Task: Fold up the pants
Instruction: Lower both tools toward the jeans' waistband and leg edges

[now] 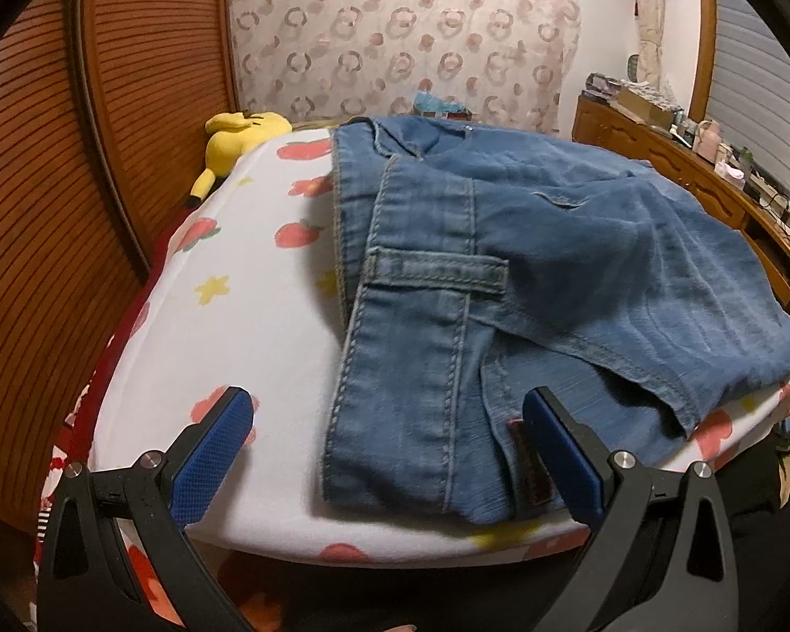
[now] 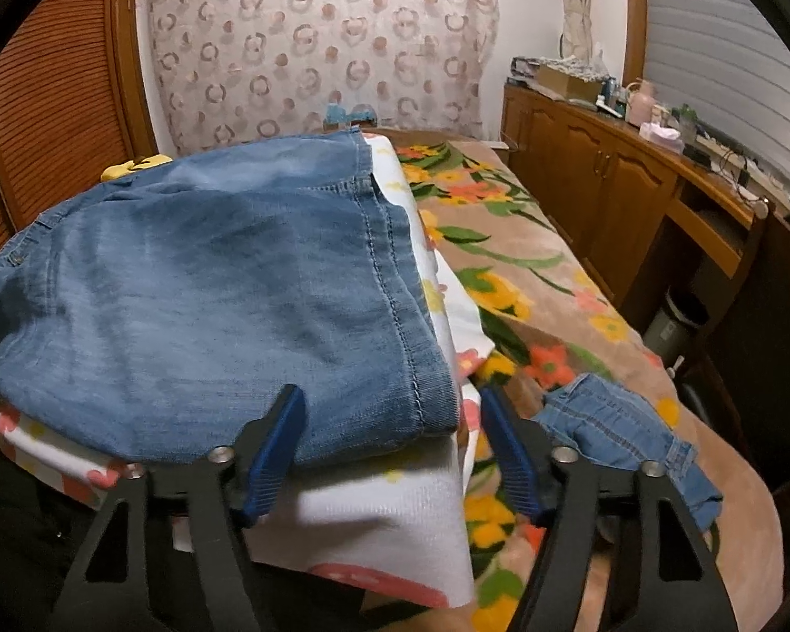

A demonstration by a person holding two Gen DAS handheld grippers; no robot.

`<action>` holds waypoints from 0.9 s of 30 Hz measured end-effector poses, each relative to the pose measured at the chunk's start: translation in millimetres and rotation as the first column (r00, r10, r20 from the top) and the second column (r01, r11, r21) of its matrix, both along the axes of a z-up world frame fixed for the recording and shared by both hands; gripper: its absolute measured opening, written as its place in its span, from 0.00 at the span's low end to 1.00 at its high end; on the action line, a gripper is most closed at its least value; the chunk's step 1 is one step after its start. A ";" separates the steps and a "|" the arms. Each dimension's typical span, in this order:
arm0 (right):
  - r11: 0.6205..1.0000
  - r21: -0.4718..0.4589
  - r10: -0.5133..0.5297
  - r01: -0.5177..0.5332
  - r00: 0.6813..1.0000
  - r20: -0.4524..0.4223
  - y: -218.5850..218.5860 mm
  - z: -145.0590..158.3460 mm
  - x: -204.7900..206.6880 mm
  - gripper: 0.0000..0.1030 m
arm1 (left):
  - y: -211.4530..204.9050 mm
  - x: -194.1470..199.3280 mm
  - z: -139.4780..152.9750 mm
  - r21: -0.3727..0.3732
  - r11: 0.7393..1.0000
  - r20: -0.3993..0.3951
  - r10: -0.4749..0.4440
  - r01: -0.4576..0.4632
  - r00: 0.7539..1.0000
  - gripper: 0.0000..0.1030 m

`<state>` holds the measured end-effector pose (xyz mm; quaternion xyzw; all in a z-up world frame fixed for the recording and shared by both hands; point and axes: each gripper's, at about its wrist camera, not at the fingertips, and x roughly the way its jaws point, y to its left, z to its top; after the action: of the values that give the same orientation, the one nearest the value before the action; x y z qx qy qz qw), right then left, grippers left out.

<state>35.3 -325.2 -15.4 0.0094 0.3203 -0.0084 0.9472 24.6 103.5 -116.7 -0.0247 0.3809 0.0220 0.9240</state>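
Blue denim pants (image 1: 553, 242) lie folded on a white pad printed with red fruit and yellow stars (image 1: 226, 316). In the left wrist view the waistband with a belt loop (image 1: 437, 274) runs toward me. My left gripper (image 1: 387, 395) hovers open over the waistband's near end, one finger over bare pad, the other by a brown label (image 1: 526, 468). In the right wrist view the pants (image 2: 210, 289) fill the left half. My right gripper (image 2: 389, 394) straddles their near right corner, its left pad (image 2: 274, 447) against the denim. The right pad (image 2: 508, 453) stands off the pad's edge, clear of the cloth.
A flowered blanket (image 2: 500, 263) covers the bed to the right, with a small denim piece (image 2: 621, 437) on it. A yellow plush toy (image 1: 237, 137) lies at the far left. Wooden cabinets (image 2: 605, 184) line the right wall, louvred doors (image 1: 37, 210) the left.
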 end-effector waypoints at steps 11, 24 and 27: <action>0.999 -0.046 0.015 -0.014 1.000 0.019 -2.4 9.4 -0.4 0.16 | 20.5 -6.8 -5.3 -0.059 0.998 -0.003 -0.018 0.018 1.000 0.95; 1.000 -0.029 0.014 -0.011 0.994 0.112 -9.3 3.5 -20.9 0.15 | 21.4 -14.0 -7.3 -0.153 0.983 0.013 -0.099 0.099 0.995 0.38; 1.000 -0.018 0.017 -0.015 0.993 0.117 -11.5 4.2 -20.5 0.15 | 17.5 -16.6 -1.0 -0.158 0.978 0.021 -0.131 0.133 0.991 0.17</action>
<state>14.8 -336.8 -11.1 -0.0008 0.2643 -0.0031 0.9644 7.9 121.1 -117.7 -0.0732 0.3776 -0.0701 0.9204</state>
